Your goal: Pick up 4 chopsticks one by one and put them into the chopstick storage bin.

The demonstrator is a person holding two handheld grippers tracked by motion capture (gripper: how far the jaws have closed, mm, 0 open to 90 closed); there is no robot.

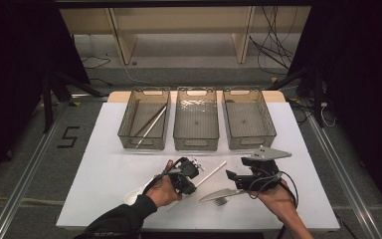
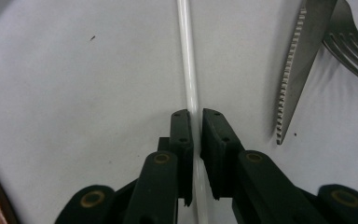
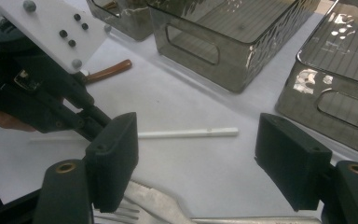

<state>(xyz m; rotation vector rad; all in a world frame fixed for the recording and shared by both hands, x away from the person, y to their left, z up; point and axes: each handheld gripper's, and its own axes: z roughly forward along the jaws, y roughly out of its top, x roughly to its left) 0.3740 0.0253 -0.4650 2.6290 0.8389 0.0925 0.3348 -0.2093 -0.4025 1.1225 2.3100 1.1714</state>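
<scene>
While the left gripper pinches the white chopstick flat on the white table, just left of the knife and fork, the right gripper hovers over them, jaws spread wide.

Dim room; pale wooden shelving, probably empty, behind table.

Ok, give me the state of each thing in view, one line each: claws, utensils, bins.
left claw: shut on the white chopstick
right claw: open, nothing between its jaws
knife: flat on the table
fork: flat, beside the knife
left bin: holds sticks
middle bin: no utensil visible inside
right bin: no utensil visible inside
</scene>
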